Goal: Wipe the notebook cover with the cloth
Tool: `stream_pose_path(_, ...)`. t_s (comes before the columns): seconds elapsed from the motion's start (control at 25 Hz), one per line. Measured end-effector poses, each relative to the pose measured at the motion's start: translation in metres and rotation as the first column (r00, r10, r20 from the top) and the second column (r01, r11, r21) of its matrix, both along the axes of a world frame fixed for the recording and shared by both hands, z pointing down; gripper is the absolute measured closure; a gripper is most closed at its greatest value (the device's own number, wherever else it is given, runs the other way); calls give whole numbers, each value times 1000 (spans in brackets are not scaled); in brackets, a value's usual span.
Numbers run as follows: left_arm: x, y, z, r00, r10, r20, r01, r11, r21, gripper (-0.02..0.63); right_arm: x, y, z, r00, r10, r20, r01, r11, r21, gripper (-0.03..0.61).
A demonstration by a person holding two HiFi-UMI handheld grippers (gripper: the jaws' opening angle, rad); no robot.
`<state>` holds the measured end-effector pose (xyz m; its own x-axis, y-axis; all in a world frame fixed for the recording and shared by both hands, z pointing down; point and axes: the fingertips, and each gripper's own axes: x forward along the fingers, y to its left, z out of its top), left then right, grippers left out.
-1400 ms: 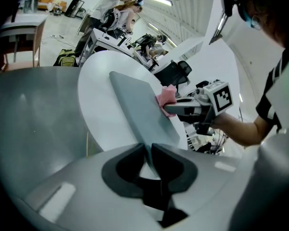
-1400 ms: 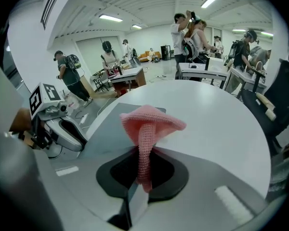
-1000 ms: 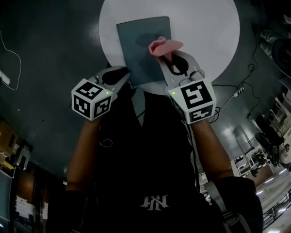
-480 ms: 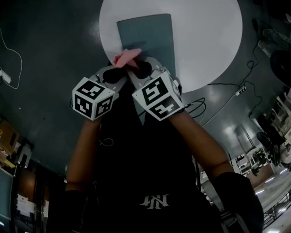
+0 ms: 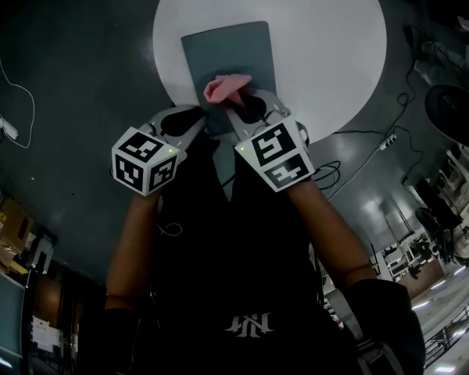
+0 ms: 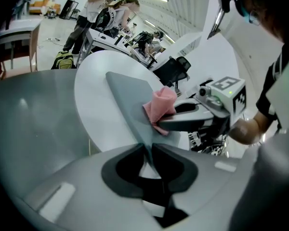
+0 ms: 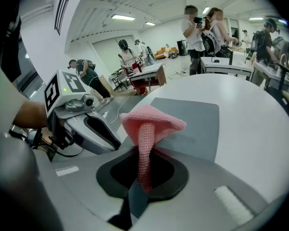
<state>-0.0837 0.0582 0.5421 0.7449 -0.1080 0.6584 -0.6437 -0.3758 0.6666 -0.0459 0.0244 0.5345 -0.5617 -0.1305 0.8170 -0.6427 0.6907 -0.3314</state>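
A grey-blue notebook (image 5: 228, 51) lies flat on the round white table (image 5: 328, 45). My left gripper (image 5: 203, 123) is shut on the notebook's near left corner; in the left gripper view the cover's edge (image 6: 130, 100) runs straight into the closed jaws (image 6: 147, 154). My right gripper (image 5: 231, 105) is shut on a pink knitted cloth (image 5: 225, 88), which rests on the near part of the cover. In the right gripper view the cloth (image 7: 151, 121) bunches above the jaws (image 7: 143, 163), with the notebook (image 7: 195, 121) behind it and the left gripper (image 7: 84, 121) at the left.
The table's near edge lies just under both grippers. Cables and a power strip (image 5: 8, 125) lie on the dark floor, with another strip (image 5: 384, 144) at the right. Desks and several people (image 7: 202, 28) stand far behind the table.
The right gripper swept the cloth from the notebook's right side to its near left corner, then back a little to the right. The left gripper kept its hold in place.
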Motion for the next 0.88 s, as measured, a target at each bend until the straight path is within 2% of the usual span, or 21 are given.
stream_pose_path(0.44, 0, 1, 1, 1000, -15, -6, 15, 1000, -2, 555, 56, -9, 1, 993, 98, -67, -96, 995, 26, 551)
stream_pose_path(0.88, 2, 2, 0, 1000, -21, -7, 21, 1000, 2, 555, 114, -19, -1, 964, 209, -167, -202, 978, 58, 549)
